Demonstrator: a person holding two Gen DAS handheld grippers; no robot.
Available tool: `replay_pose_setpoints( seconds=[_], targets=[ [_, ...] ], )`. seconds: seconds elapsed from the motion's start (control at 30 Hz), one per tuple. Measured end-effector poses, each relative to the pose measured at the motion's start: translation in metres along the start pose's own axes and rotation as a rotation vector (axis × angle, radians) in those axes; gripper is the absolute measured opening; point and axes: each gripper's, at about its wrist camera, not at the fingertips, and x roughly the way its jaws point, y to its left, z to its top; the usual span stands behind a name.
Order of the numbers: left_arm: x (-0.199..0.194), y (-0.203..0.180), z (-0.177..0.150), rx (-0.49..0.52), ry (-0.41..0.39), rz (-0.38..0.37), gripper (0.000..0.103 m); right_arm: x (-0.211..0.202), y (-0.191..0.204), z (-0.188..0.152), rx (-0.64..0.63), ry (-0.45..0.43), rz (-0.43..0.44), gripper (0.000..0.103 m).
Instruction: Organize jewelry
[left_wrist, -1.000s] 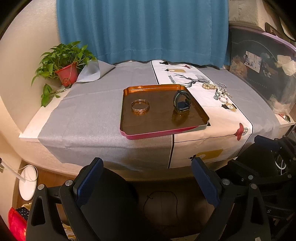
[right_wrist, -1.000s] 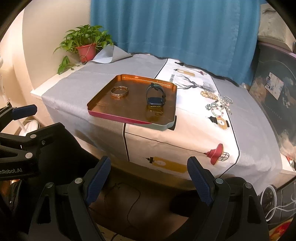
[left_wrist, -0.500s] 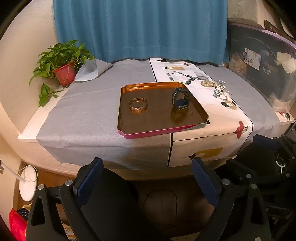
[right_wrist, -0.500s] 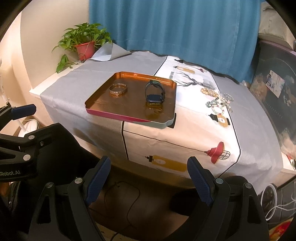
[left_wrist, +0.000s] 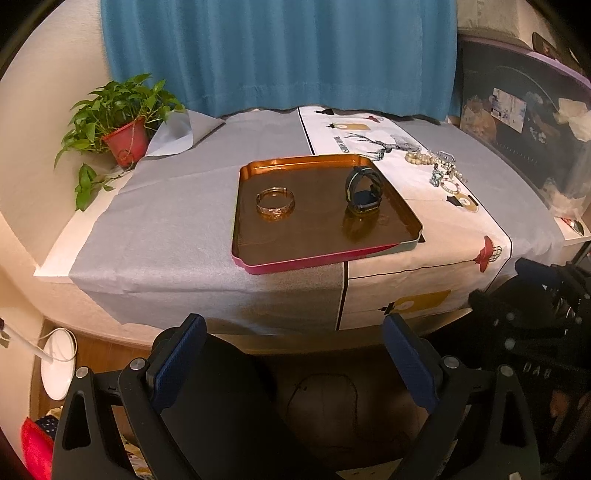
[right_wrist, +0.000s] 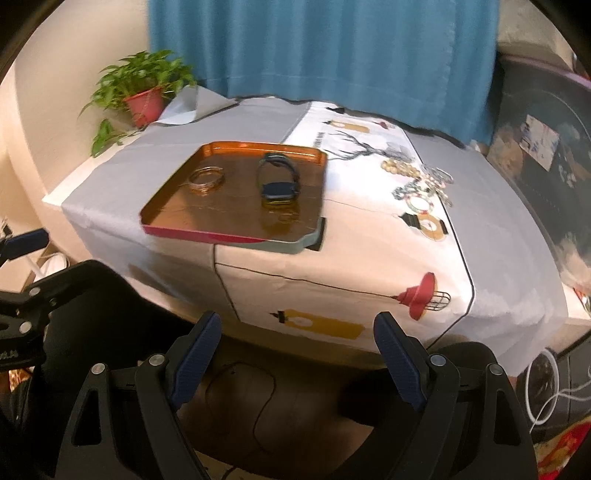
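A copper tray (left_wrist: 258, 258) (right_wrist: 170, 210) with a pink front rim sits near the table's front edge. In it lie a gold bangle (left_wrist: 275, 201) (right_wrist: 207, 178) on the left and a dark watch (left_wrist: 364, 191) (right_wrist: 277, 182) on the right. A heap of bracelets and beads (left_wrist: 441, 170) (right_wrist: 421, 181) lies on the white runner to the right of the tray. My left gripper (left_wrist: 293, 360) and my right gripper (right_wrist: 297, 354) are both open and empty, held below and in front of the table edge.
A potted plant (left_wrist: 123, 122) (right_wrist: 144, 92) stands at the table's back left corner. A blue curtain (left_wrist: 280, 55) hangs behind. A dark box (left_wrist: 524, 136) stands to the right. A white lamp base (left_wrist: 57, 365) and a cable (right_wrist: 546, 384) lie on the floor.
Both grippers have moved a little forward and up toward the table; the right wrist view is slightly blurred by motion. Nothing on the table has moved.
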Motion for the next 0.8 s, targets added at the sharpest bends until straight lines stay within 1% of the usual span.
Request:
replay_pose_setpoints(
  seconds=[0.23,0.4,0.5,0.6,0.73,0.8],
  targets=[
    [0.011,-0.004,0.009,0.015,0.019,-0.001,0.095,0.015,-0.027,0.01,0.061,0.005,-0.034,0.085],
    [0.023,-0.007,0.019,0.016,0.042,-0.01,0.095,0.032,-0.06,0.026,0.132,-0.009,-0.083,0.085],
    [0.03,-0.011,0.029,0.025,0.048,-0.009,0.095,0.049,-0.093,0.042,0.196,-0.025,-0.133,0.085],
    [0.038,-0.02,0.045,0.047,0.044,-0.002,0.095,0.08,-0.131,0.065,0.267,-0.022,-0.189,0.085],
    [0.05,-0.038,0.072,0.091,0.037,-0.004,0.095,0.127,-0.17,0.093,0.336,-0.009,-0.226,0.085],
    [0.058,-0.05,0.087,0.114,0.032,-0.013,0.095,0.151,-0.186,0.106,0.358,0.004,-0.229,0.085]
  ],
)
